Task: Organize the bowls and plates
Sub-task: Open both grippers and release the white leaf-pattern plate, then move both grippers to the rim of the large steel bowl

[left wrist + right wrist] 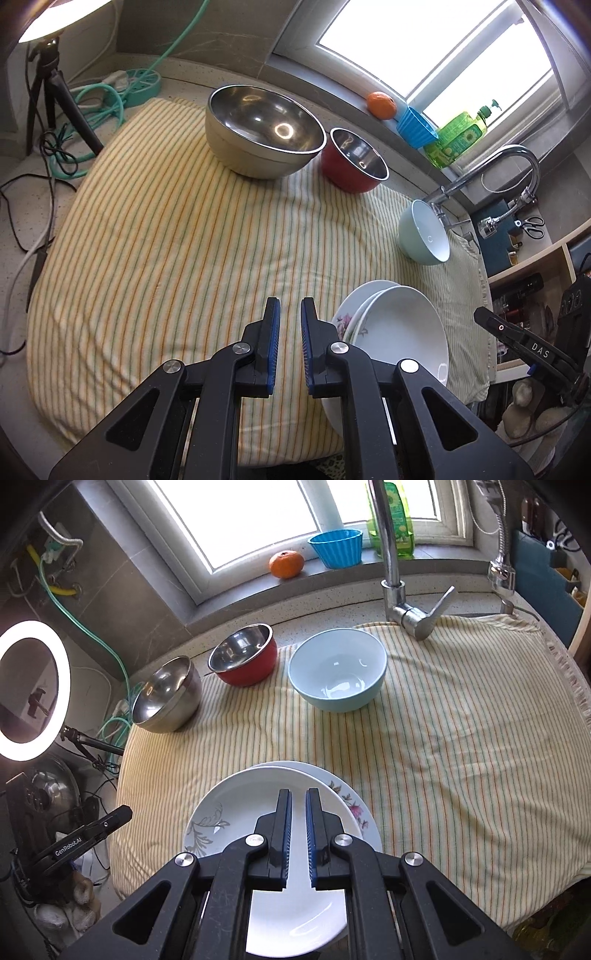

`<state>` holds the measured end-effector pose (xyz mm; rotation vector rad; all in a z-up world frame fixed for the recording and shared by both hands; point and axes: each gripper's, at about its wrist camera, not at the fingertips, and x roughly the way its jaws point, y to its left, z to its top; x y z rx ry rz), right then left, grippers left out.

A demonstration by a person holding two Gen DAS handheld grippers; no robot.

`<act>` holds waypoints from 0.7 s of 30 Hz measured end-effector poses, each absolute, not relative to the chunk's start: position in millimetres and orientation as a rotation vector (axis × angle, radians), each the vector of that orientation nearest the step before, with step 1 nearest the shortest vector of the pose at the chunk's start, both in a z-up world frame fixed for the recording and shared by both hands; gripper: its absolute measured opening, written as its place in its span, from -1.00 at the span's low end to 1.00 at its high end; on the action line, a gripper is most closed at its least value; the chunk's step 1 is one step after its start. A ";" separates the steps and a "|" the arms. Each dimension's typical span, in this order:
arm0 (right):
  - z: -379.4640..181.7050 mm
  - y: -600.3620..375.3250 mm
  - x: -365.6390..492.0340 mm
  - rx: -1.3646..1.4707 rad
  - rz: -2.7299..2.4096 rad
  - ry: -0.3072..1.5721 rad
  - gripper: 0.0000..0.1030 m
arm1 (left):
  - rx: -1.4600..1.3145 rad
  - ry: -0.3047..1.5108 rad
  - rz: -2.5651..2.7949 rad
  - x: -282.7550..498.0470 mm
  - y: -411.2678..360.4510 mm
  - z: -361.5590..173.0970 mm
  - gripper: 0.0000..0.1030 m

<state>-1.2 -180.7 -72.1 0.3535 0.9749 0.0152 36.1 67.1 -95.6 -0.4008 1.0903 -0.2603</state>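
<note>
Both grippers empty, jaws nearly closed with only a slim gap, nothing between them. Left gripper point(290, 308) hangs over the yellow striped cloth point(166, 240); right gripper point(298, 799) over the two stacked white floral plates point(221, 812) at the near edge. Top plate sits off-centre on the lower one. Far side, left to right: large steel bowl point(166, 694), red bowl with steel lining point(245, 659), pale blue ceramic bowl point(338, 668). All three look empty, standing apart.

We hold the left tool point(290, 347) and the right tool point(298, 834) angled steeply downward, both with jaws nearly closed and gripping nothing.
</note>
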 end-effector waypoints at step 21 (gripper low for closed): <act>3.1 -71.9 119.7 0.238 0.333 0.952 -0.83 | -0.540 0.972 -0.168 61.0 116.3 -76.0 -0.79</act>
